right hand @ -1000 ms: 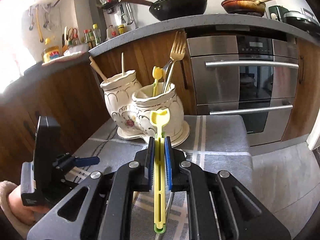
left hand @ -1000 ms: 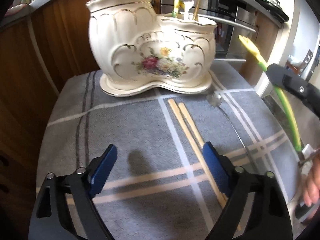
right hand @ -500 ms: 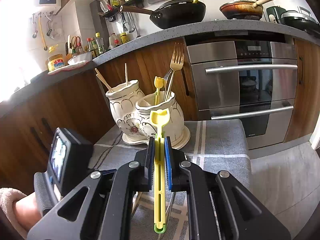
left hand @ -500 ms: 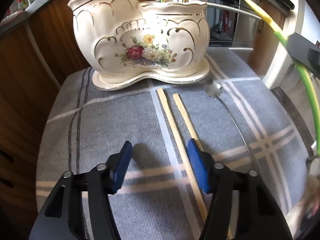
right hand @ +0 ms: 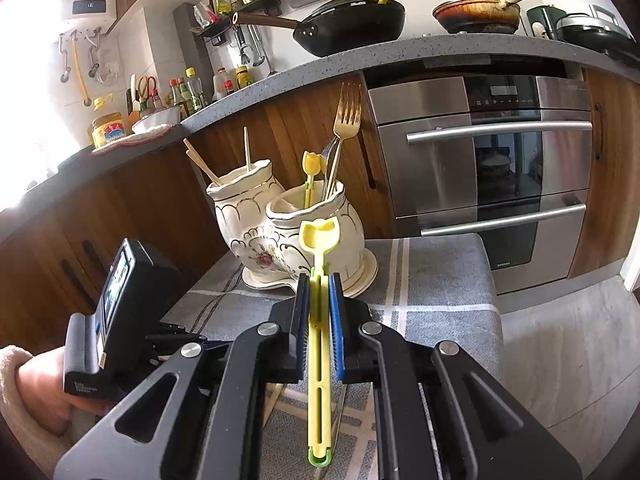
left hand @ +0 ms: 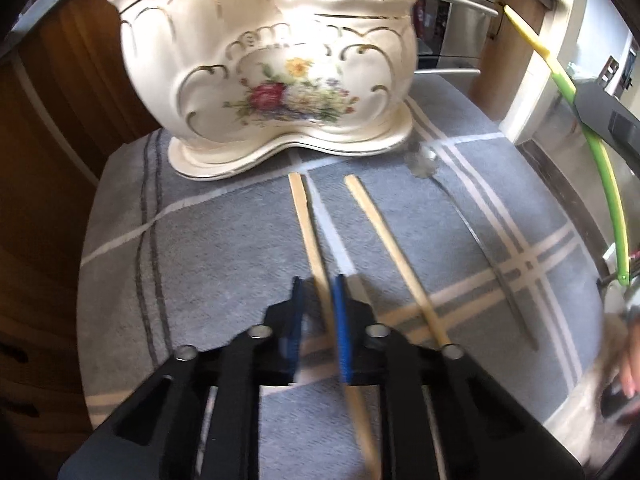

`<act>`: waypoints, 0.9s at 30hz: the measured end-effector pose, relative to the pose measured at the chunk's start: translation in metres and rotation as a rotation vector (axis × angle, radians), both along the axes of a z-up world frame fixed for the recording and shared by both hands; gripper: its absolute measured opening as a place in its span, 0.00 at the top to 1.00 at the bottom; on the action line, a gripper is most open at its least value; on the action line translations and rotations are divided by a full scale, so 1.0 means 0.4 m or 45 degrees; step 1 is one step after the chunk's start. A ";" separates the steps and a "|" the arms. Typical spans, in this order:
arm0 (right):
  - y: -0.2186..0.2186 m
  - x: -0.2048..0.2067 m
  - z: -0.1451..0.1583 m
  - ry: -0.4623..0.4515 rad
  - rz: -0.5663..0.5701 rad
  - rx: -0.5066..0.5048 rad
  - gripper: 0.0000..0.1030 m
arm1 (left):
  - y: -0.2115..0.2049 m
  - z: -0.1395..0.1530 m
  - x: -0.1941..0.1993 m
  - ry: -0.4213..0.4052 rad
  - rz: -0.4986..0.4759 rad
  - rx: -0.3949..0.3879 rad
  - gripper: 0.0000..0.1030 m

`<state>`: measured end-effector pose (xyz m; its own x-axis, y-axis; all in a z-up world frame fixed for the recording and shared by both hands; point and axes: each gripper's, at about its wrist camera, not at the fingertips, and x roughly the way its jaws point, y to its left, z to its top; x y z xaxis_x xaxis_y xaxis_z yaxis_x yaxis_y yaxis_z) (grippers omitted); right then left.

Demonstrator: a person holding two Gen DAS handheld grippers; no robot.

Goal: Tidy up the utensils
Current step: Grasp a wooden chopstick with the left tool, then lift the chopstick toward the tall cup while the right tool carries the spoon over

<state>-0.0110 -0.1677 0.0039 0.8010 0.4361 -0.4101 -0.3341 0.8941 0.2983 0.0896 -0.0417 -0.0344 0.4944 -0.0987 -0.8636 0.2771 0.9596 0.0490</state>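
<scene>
Ceramic holder [left hand: 276,76], cream with gilt trim and two compartments, stands at the far end of the grey cloth [left hand: 200,248]. In the right wrist view its taller compartment carries wooden sticks and its lower one a gold fork [right hand: 347,120], a yellow fork and other cutlery, so part of the sorting appears done.

Remaining items, judged from the current layout:
- Two chopsticks on the cloth in front of the holder. The left gripper [left hand: 318,304] has its blue pads nearly together around the left chopstick [left hand: 306,220]; whether they actually bear on it cannot be told through the motion blur.
- The right chopstick [left hand: 384,240] lies just beside it, diverging, not gripped.
- A metal utensil [left hand: 472,236] lies further right on the cloth.
- The right gripper [right hand: 320,280] is clamped on a yellow-green fork [right hand: 319,240], held in the air and aimed toward the holder.

Clearance: open cloth lies between the chopsticks and the holder base. The cloth edge drops off at left and right (cabinet fronts stand close on the left). Upright handles already crowd the lower compartment, so insertion room there looks tight.
</scene>
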 end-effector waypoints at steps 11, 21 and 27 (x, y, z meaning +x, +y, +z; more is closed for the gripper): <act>0.004 -0.005 0.002 -0.031 -0.006 -0.010 0.91 | 0.035 0.008 -0.074 -0.132 -0.069 -0.017 0.94; 0.000 0.001 0.006 -0.033 -0.025 0.049 0.91 | 0.082 0.077 -0.181 -0.374 -0.188 -0.127 0.94; -0.002 -0.002 0.034 -0.079 -0.037 0.092 0.91 | 0.145 0.126 -0.212 -0.526 -0.225 -0.246 0.94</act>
